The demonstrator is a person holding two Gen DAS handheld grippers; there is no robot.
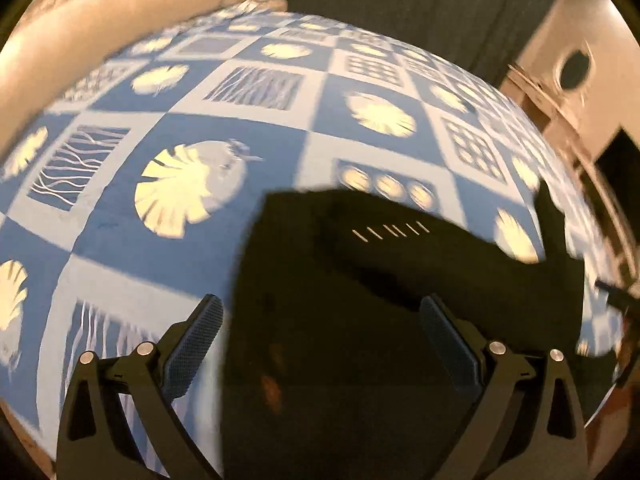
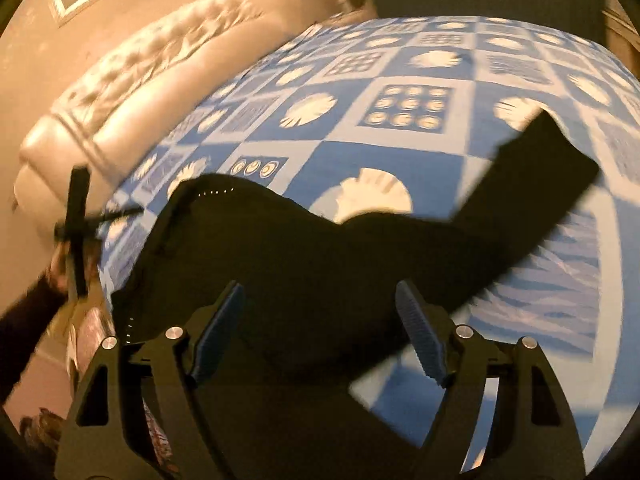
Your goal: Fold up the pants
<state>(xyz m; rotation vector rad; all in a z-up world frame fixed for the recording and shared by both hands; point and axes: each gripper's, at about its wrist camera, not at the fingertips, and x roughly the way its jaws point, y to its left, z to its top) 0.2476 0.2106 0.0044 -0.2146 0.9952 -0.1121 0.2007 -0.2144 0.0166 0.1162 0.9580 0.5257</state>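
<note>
While spread on the bedspread (image 1: 256, 132), black pants (image 2: 304, 248) under left gripper (image 1: 320, 336) and right gripper (image 2: 320, 320), both released.

One pair of black pants (image 2: 304, 248) lies on one blue-and-white patterned bedspread (image 2: 400, 152) before one tufted headboard (image 2: 132, 80), with two grippers, left (image 1: 320, 336) and right (image 2: 320, 320), above.

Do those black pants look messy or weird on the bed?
A bit untidy. The black fabric pants lie crooked on the blue and white patterned bedspread: one leg sticks out at an angle by itself. No rip or stain shows. Both open tongs, left and right, hover above, holding nothing.
</note>
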